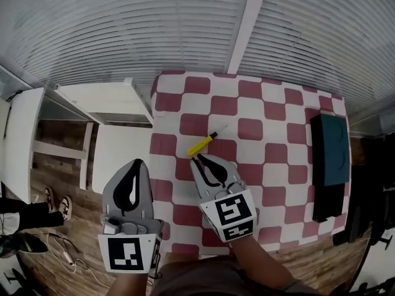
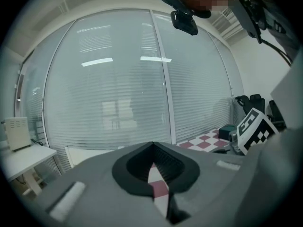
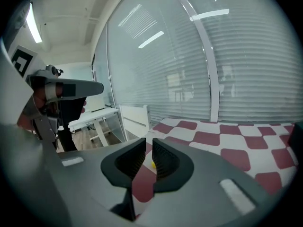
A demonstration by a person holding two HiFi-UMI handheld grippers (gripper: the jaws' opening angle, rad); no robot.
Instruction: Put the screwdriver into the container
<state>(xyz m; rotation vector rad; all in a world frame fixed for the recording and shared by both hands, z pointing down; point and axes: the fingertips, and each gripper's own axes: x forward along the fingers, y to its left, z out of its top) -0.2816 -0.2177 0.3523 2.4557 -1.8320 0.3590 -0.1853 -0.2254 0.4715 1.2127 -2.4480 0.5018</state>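
Screwdriver [image 1: 207, 142] lies on checkered tablecloth [image 1: 271, 165] by window blinds [image 1: 123, 29]; right tool [image 1: 197, 158] spread, left tool [image 1: 138, 162] pressed together.

- The left gripper [image 2: 152, 146] is holding its jaw tips together, gripping nothing.
- A red-and-white checked tablecloth [image 2: 204, 141] is showing at right, bearing a dark container [image 2: 227, 130].
- A marker cube [image 2: 252, 126] is showing beside the container.
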